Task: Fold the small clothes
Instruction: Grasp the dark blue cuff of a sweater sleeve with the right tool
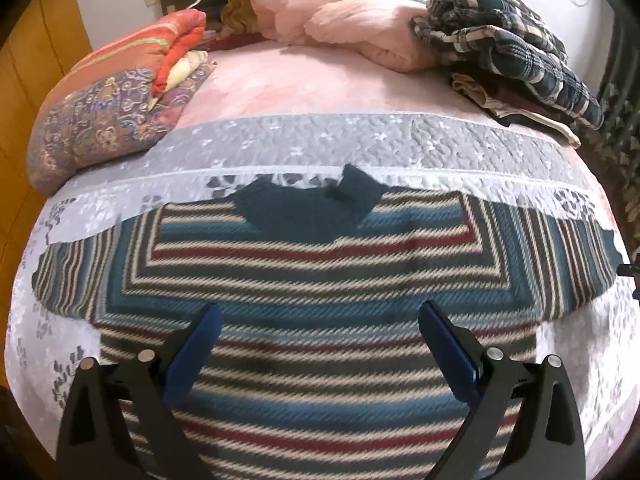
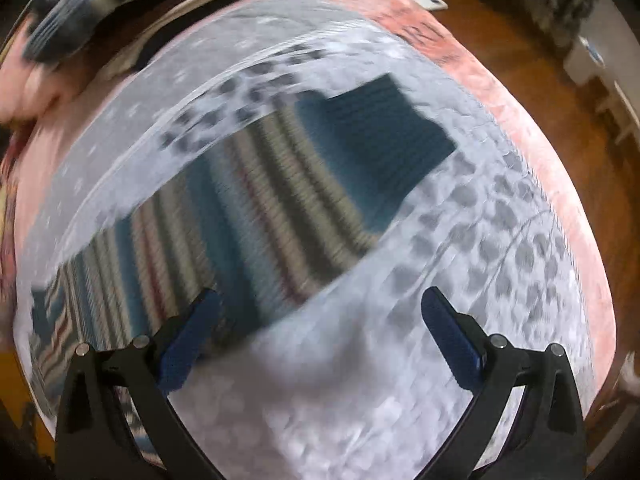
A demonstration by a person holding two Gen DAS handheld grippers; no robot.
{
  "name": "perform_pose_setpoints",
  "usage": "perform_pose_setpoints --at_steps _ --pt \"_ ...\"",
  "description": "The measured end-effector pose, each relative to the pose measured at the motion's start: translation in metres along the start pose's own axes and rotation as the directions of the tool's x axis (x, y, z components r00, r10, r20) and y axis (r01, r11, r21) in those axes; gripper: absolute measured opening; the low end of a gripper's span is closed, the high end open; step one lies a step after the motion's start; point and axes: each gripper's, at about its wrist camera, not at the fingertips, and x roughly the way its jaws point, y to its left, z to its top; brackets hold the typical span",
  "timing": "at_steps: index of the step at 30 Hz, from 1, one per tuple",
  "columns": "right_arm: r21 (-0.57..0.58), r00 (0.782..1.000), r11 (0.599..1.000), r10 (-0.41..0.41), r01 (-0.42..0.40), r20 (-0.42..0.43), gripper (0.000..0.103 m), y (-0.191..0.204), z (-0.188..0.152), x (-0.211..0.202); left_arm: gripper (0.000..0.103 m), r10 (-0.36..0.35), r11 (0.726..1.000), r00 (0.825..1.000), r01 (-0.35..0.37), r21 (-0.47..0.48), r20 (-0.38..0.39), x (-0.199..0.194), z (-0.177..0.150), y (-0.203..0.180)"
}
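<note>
- sweater [image 1: 320, 280] flat on quilt [image 1: 360, 140], near side
- pillows [image 1: 108, 120] far left
- duvet [image 1: 340, 12] far centre
- blanket [image 1: 508, 48] far right

I see a fuzzy, ribbed knit striped sweater [image 1: 320, 280] on a quilted, stitched cloth bedspread [image 1: 360, 140], my left gripper [image 1: 320, 316] in matt black plastic with textured blue pads [image 1: 200, 344] and shiny metal pins, beside glossy wood flooring [image 2: 560, 92].
</note>
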Motion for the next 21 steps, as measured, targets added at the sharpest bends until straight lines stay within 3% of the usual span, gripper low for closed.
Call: perform_pose_setpoints --at_steps 10,12,16,21 --pt "0.064 0.998 0.998 0.029 -0.026 -0.052 0.095 -0.035 0.040 0.042 0.099 0.009 1.000 1.000 -0.008 0.024 -0.018 0.021 -0.002 -0.029" --pt "0.075 0.996 0.996 0.047 -0.042 -0.075 0.077 -0.039 0.042 0.050 0.099 0.011 1.000 1.000 -0.011 0.028 -0.025 0.025 -0.004 -0.032" --pt "0.119 0.995 0.991 0.076 -0.067 -0.069 0.072 -0.046 0.045 0.056 0.099 0.022 0.999 0.999 -0.020 0.039 -0.031 0.028 -0.007 -0.035" --pt "0.134 0.994 0.986 0.100 -0.094 -0.035 0.027 -0.048 0.055 0.054 0.099 0.032 0.999 0.999 -0.031 0.030 -0.037 0.030 -0.010 -0.029"
